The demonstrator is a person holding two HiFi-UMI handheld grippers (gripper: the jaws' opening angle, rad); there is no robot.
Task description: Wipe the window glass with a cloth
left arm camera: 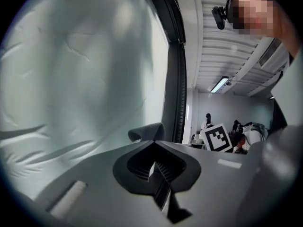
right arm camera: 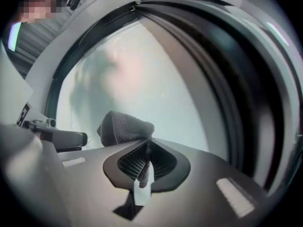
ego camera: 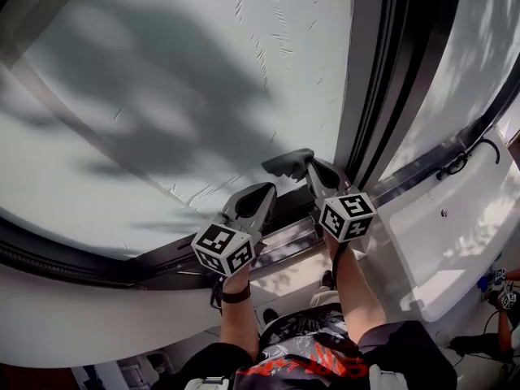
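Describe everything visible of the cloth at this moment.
The cloth is a small dark grey piece with a nubbly, towel-like weave, bunched into a folded wad. The right gripper is shut on one edge, so the wad sticks out past the jaw tips. It sits low on the window glass, near the dark frame; contact with the pane is hard to confirm. The left gripper is apart from it.
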